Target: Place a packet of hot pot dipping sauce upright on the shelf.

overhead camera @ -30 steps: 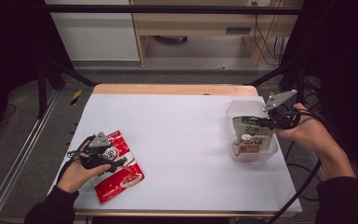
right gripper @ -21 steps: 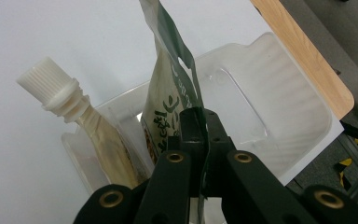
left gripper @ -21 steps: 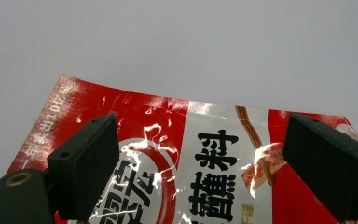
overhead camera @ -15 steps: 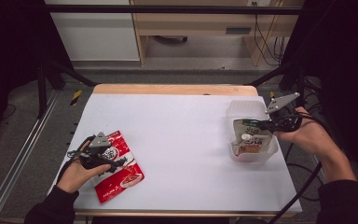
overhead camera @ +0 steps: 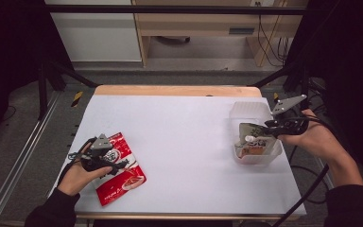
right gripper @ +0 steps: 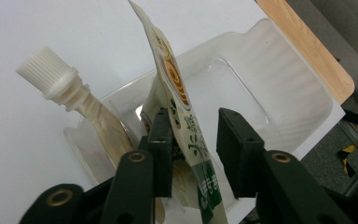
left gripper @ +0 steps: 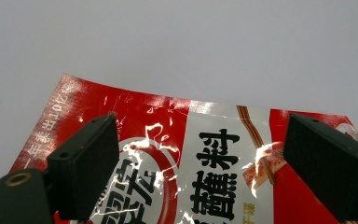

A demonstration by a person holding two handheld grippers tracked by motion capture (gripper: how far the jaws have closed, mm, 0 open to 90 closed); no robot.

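Your right gripper has just been opening its fingers; they now stand narrowly apart with the green-and-white pouch between them, one pad perhaps grazing it, so it looks released. That pouch stands on edge in the clear plastic tub at the right of the tabletop, beside a spouted pouch with a white ribbed cap. Your left gripper hovers with fingers wide over the red sachet near the left front. Both sachets look light, floppy and glossy, so likely slippery: take the red one by a sealed edge, not the slick middle
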